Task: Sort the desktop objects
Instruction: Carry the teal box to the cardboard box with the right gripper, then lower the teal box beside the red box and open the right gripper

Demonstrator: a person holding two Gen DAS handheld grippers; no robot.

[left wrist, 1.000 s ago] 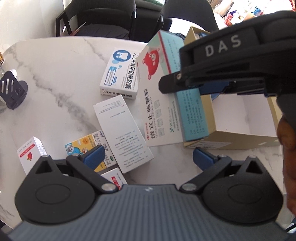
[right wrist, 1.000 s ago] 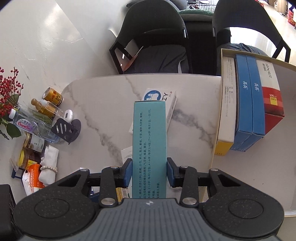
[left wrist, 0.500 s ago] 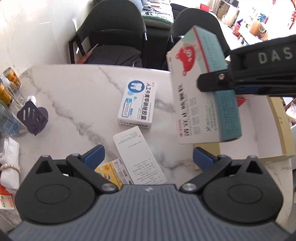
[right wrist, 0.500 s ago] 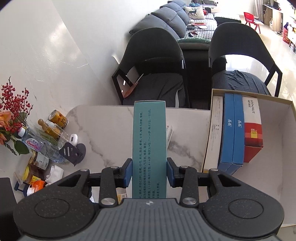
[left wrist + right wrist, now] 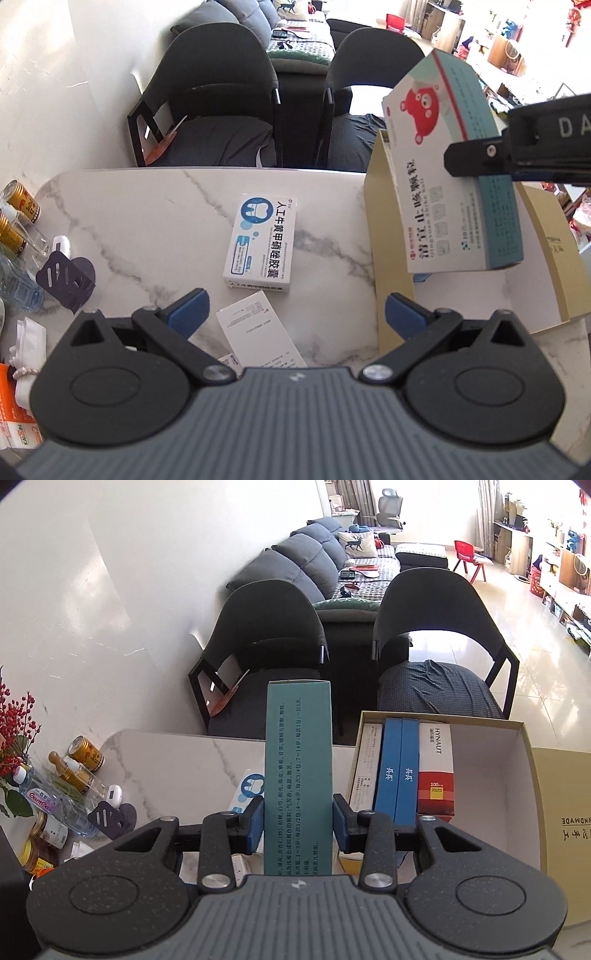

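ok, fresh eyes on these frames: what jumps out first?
The bear-print medicine box, clamped edge-on in the right tool and held in the air over the open cardboard box, where blue boxes and a red-and-white one already stand in a row. Next, the left tool, wide open and empty above the marble table, with a white-and-blue box lying flat just ahead of it.

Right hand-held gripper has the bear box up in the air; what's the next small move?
Probably carry the bear box, clamped in the right hand-held gripper, right over the cardboard box; there is free floor beside the red HYNAUT box.
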